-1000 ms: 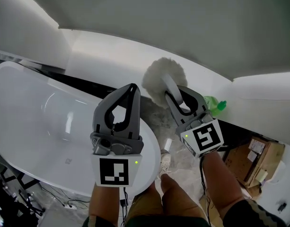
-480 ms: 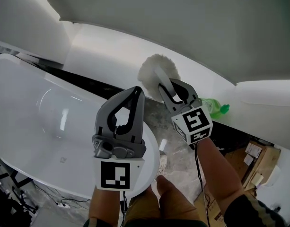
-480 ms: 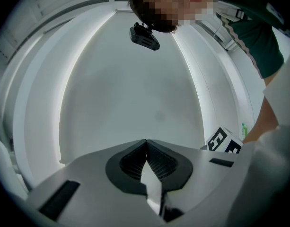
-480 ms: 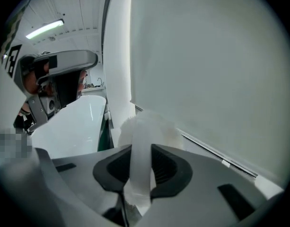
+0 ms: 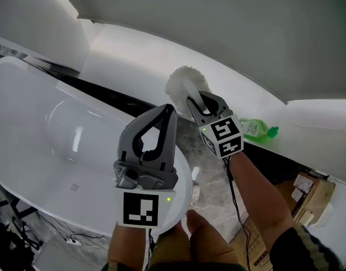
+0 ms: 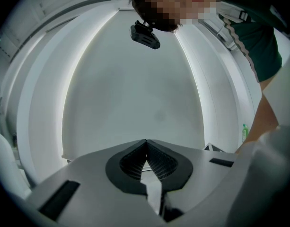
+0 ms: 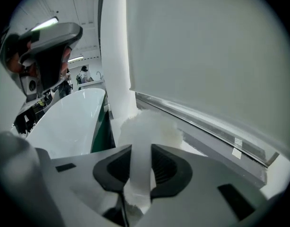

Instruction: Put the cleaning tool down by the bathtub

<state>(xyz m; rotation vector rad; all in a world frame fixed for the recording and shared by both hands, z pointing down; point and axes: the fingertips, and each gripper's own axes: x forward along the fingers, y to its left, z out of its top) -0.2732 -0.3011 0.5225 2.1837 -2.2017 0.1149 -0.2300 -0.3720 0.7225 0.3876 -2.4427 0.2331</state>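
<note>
The right claw (image 7: 141, 155) is clamped on the white handle of the tool (image 5: 184, 81). Its fluffy head hangs above the floor (image 5: 211, 171) strip between tub (image 5: 43, 151) and wall, near a green bottle (image 5: 257, 130). Judging by this, lower until the head rests on the floor beside the tub, then part the jaws gently. The left claw (image 6: 145, 151) is closed and empty.

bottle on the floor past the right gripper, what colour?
Green. The bottle shows best in the head view.

Narrow strip of floor (image 5: 211, 169) between bathtub (image 5: 43, 151) and wall (image 5: 139, 55) (green bottle (image 5: 257, 130) nearby)
</note>
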